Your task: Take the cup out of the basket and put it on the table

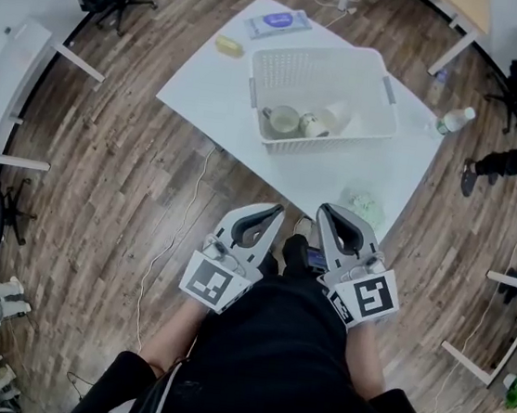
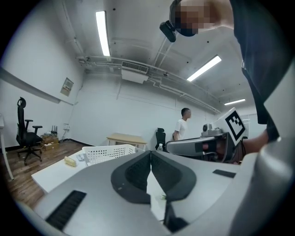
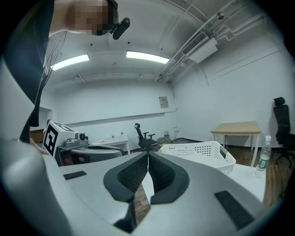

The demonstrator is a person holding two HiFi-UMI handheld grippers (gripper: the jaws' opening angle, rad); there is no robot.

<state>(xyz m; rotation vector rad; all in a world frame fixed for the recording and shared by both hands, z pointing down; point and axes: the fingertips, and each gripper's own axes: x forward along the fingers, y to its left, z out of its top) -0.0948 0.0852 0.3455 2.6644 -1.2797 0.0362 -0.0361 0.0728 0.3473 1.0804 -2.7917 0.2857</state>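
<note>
While both tools are hanging side by side close in front of the person's body, I am seeing the left tool [image 1: 270, 214] clenched on nothing, its dark pads [image 2: 133, 175] pressing together along a single seam. The right tool [image 1: 326, 211] is clenched the same way and is carrying nothing either. Both are pointing towards the white bench [image 1: 207, 92], roughly level, with their marker cubes [image 1: 210, 281] sitting at the rear, nearest the person.

The white basket [image 1: 322, 145] is standing on the bench ahead of both tools and well apart from their tips. The cup [image 1: 283, 120], a pale one with its mouth facing up, is lying inside the basket in the corner nearest the left tool. Two more cup-like pieces [image 1: 325, 121] are crowding just beside it, towards the right tool's side.

A crumpled green thing [image 1: 367, 208] is lying on the bench's near corner, just beside the right tool's tip on its outer side. Beyond the basket, far from either tool, a wipes packet [image 1: 279, 23] and a small yellow thing [image 1: 229, 46] are resting on the bench. A water bottle [image 1: 454, 119] is showing off past the right tool's side.
</note>
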